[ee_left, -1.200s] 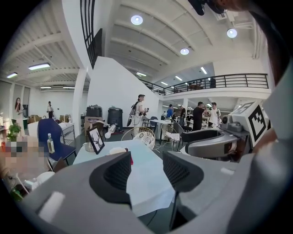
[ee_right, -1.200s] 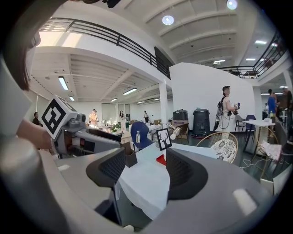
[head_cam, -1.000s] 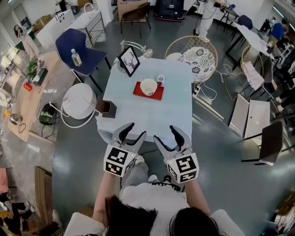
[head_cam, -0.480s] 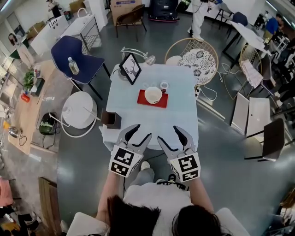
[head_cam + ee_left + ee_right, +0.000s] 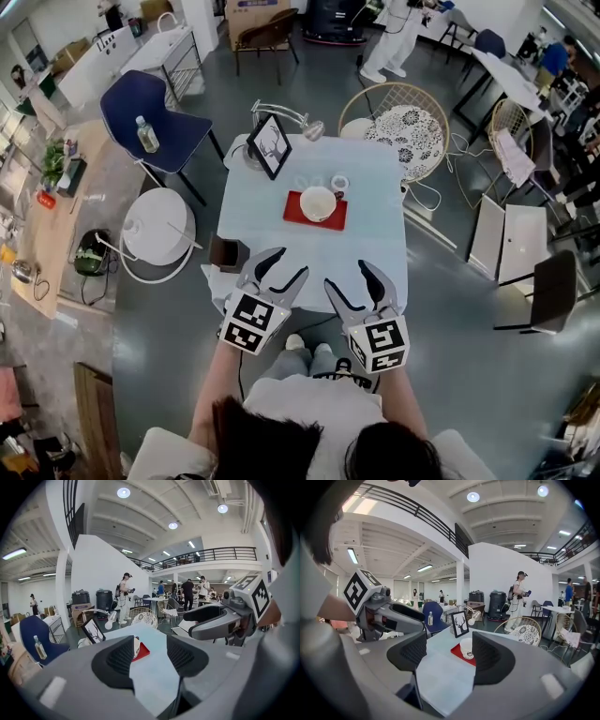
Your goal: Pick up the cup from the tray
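Head view has your left gripper (image 5: 281,265) and right gripper (image 5: 349,276) side by side over the near edge of the pale blue table (image 5: 309,258), marker cubes facing up at the camera. The white cup (image 5: 318,202) is sitting upright on the red tray (image 5: 298,212), further up the table past the middle and well apart from both sets of tongs. Nothing is touching it.

Left gripper view: the left gripper (image 5: 150,654) has its jaws apart, with only bare tabletop showing in the gap. The cup (image 5: 136,647) peeks out from behind the left-hand pad, so you only see a sliver of it, with a corner of the tray (image 5: 144,650) beside it. Your other gripper shows off to the right in this view.

Right gripper view: same deal. The right gripper (image 5: 449,654) is spread wide and empty, and the cup (image 5: 466,648) on the tray (image 5: 456,652) shows in the gap, closer to the right-hand pad but far beyond it.

Other stuff around: a framed deer picture (image 5: 271,146) stands at the far left corner of the table, and a small brown box (image 5: 228,254) sits at the near left corner, just beside your left gripper. Off the table to the left there's a blue chair (image 5: 159,103) with a bottle (image 5: 146,134) on its seat.
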`<move>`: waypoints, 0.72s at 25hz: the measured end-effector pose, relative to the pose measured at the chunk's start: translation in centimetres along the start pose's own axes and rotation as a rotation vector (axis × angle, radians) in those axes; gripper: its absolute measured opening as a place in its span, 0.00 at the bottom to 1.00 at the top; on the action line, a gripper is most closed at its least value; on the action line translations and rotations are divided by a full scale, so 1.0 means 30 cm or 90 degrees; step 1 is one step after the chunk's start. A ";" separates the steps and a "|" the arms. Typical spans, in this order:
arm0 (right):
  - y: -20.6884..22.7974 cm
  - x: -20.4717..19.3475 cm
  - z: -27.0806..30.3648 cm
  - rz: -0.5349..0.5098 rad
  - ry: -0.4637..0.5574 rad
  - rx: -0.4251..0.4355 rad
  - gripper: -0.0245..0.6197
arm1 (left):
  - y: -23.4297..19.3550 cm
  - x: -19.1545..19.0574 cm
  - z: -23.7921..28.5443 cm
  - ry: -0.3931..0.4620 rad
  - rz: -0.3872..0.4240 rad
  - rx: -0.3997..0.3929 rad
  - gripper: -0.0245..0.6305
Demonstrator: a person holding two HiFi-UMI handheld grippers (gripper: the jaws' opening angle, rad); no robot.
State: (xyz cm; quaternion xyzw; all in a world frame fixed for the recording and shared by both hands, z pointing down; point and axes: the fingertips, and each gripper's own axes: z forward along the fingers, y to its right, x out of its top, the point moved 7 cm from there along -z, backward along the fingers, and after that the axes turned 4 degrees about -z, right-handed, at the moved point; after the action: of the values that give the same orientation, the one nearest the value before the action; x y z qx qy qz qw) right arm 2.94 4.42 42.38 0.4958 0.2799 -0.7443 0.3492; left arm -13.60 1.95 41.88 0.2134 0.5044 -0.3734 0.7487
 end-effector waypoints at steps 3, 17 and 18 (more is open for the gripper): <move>0.018 0.007 0.012 0.003 -0.001 -0.011 0.52 | -0.021 0.004 0.018 -0.003 0.001 -0.002 0.34; 0.078 0.016 0.074 -0.006 -0.003 0.002 0.58 | -0.095 0.020 0.117 -0.005 -0.030 0.001 0.38; 0.086 0.014 0.083 -0.008 -0.005 0.006 0.58 | -0.101 0.019 0.131 -0.008 -0.031 0.003 0.38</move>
State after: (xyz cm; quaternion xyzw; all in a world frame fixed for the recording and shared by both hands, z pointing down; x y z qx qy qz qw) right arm 3.53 0.87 42.67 0.4925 0.2779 -0.7501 0.3429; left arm -13.48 -2.91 43.09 0.2001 0.5040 -0.3943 0.7420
